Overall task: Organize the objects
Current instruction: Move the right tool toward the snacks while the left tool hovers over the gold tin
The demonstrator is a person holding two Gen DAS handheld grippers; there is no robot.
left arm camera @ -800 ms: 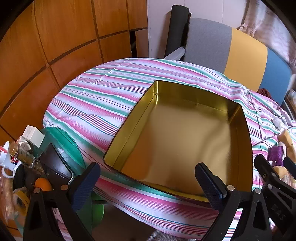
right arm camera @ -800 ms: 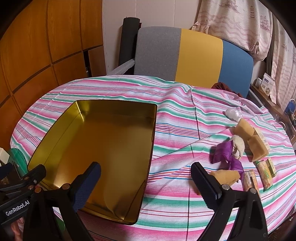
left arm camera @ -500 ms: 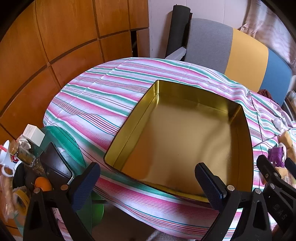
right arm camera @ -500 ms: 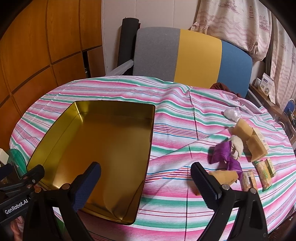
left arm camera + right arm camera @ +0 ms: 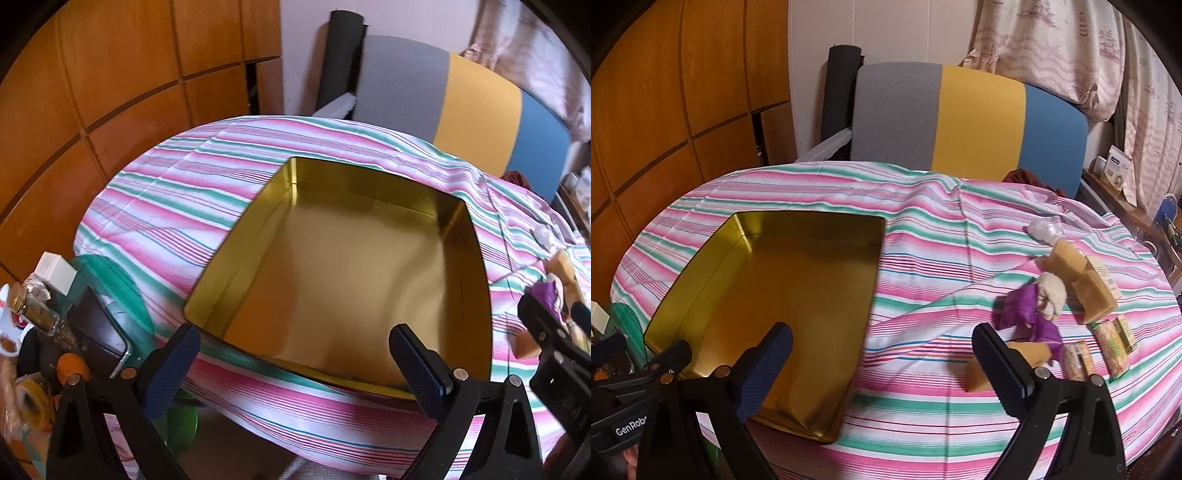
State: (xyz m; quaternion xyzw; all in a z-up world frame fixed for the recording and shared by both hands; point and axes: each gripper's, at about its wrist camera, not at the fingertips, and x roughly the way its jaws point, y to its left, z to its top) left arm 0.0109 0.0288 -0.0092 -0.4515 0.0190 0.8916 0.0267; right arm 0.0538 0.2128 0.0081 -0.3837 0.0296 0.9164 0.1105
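An empty gold tin (image 5: 351, 288) lies open on the striped tablecloth, just ahead of my left gripper (image 5: 291, 336), which is open with nothing between its fingers. In the right wrist view the tin (image 5: 798, 288) is at the left. My right gripper (image 5: 881, 332) is open and empty above the cloth beside the tin. Snacks are scattered at the right: purple packets (image 5: 1015, 310), a white fluffy piece (image 5: 1051, 291), tan packets (image 5: 1093, 299), wrapped bars (image 5: 1112, 343) and a crumpled white wrapper (image 5: 1043, 230). One tan packet (image 5: 1030, 352) lies partly behind the right finger.
A chair with a grey, yellow and blue back (image 5: 960, 122) stands behind the round table. Wooden panels (image 5: 110, 74) line the left. Below the table's left edge are a green stool (image 5: 110, 280), a white box (image 5: 55, 271) and a jar (image 5: 35, 306). A cluttered shelf (image 5: 1115, 173) is far right.
The scene slides slightly left in the right wrist view, so that gripper has eased a little to the right. The left view barely shifts. Both stay open and empty.
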